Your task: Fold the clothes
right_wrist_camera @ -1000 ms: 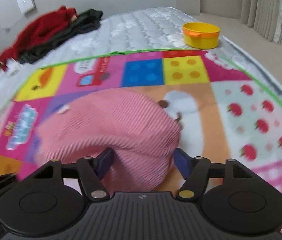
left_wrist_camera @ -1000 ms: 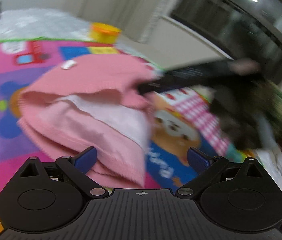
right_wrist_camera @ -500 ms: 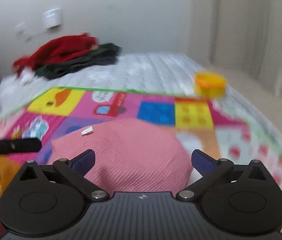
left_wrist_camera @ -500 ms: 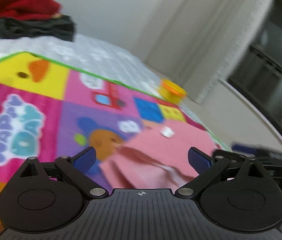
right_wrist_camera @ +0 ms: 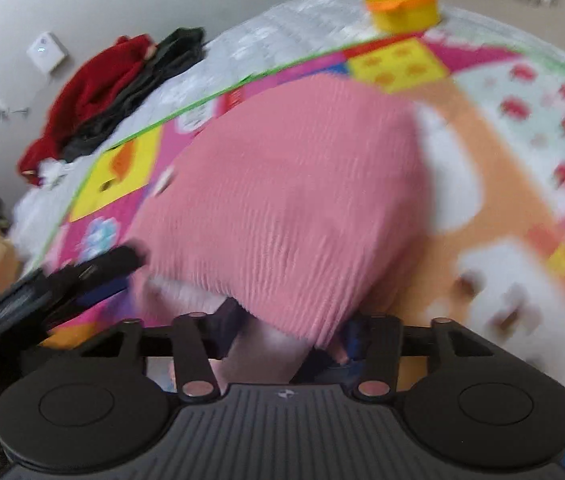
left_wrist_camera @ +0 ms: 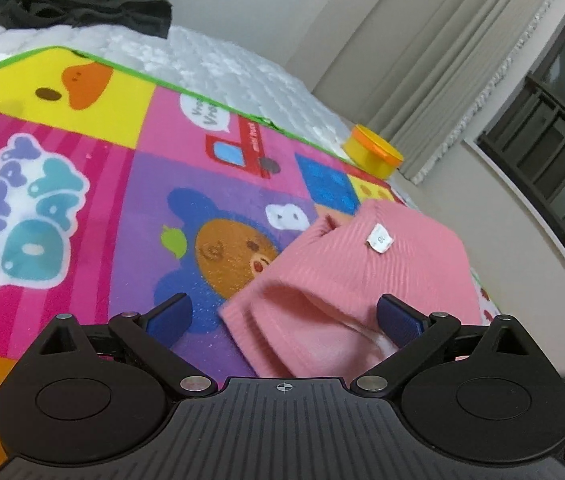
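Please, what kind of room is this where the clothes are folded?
Most likely a bedroom at home: a quilted white mattress under a children's play mat, curtains beside a window, and unfolded clothes piled by the wall.

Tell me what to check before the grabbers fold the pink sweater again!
1. Left gripper open: ok, fingers wide apart.
2. Right gripper gripping the pink sweater: cannot tell, fabric hides its fingertips, picture blurred.
3. Sweater lies on the play mat: ok.
4. Edges lined up: not ok, layers gape at the near edge.
5. Yellow tub out of the way: ok, far corner.
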The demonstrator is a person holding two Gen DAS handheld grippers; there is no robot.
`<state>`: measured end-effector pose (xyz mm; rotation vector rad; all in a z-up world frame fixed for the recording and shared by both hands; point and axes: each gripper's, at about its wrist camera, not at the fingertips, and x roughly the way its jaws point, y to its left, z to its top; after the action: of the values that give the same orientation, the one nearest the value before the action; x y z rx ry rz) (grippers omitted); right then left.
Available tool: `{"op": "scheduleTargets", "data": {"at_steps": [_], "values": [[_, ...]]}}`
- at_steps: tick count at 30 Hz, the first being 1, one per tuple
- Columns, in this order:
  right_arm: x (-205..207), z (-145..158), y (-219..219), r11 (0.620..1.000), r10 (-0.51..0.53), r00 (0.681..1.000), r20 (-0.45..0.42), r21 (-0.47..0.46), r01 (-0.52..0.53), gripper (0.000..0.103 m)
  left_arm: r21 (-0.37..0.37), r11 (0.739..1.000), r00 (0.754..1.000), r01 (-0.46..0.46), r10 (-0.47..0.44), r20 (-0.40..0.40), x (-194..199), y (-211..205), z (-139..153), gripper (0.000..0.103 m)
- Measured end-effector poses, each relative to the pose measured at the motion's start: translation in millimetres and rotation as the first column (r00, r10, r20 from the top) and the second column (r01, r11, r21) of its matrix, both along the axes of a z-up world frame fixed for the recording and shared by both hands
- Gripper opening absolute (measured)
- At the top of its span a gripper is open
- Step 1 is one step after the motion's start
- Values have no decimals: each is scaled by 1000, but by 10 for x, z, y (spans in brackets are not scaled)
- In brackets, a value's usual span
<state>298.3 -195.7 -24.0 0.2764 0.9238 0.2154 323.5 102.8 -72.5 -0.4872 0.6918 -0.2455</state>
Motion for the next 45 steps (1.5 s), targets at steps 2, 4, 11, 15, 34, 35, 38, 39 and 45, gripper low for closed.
{"op": "scheduleTargets", "data": {"at_steps": [2,4,11,15,34,35,38,39,45], "values": [[96,98,-68,991,-15,997,75,-128,24,48,-8,1000,1000,1,-1,0,1,-5,8,101],[150,183,-91,962,37,987,156,-273,7,48,-10,1000,1000,4,-4,-1,7,-13,12,101],[-95,201,273,767,337,890,306,-638,-71,53,-4,1000,1000,8,-8,-8,19,-45,6,101],[-217,219,591,683,495,800,338,-721,-119,4,9,1000,1000,22,-22,0,5,-75,21,101],[-738,139,749,793,540,833,124,-407,-453,33,-65,998,1000,-3,4,27,-6,68,131,101],[-684,159,664,826,501,857,122,-364,-431,43,-76,997,1000,-5,6,15,8,78,107,101],[-521,206,479,907,384,915,121,-233,-350,53,-99,995,1000,2,1,30,-25,34,135,101],[-495,227,482,922,358,924,133,-206,-327,53,-121,993,999,5,1,54,-64,15,179,101],[-430,483,290,985,92,947,307,-165,-42,77,-44,999,989,16,-9,150,-197,-64,344,103]]}}
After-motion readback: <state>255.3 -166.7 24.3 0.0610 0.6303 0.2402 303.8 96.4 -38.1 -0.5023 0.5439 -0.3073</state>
